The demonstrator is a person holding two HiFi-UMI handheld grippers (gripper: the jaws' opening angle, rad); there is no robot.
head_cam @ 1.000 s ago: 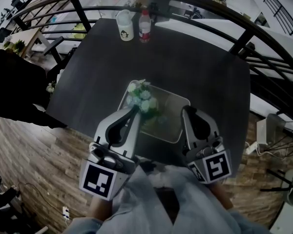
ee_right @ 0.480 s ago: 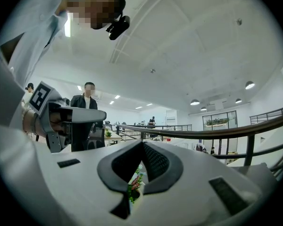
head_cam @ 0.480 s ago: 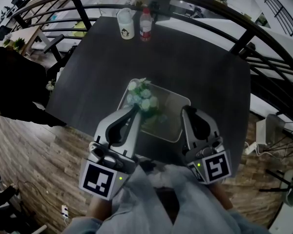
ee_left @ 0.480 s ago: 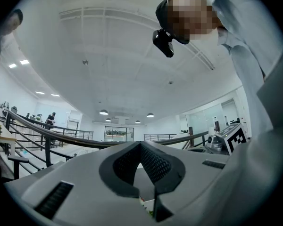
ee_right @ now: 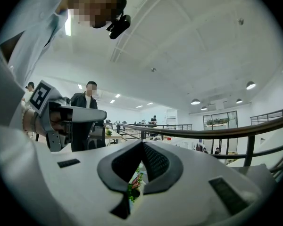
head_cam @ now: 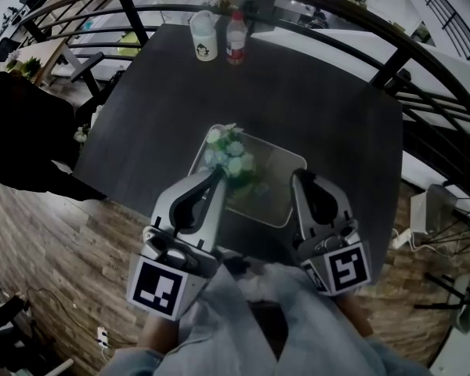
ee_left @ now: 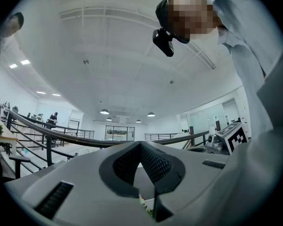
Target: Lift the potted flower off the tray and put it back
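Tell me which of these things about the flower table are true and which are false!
1. The potted flower sits on the tray. True.
2. The right hand-held gripper is holding the flower. False: its jaws are together with nothing in them.
3. A white mug and a plastic bottle stand side by side at the table's far edge. True.
4. The left hand-held gripper is wide open. False: its jaws are shut.
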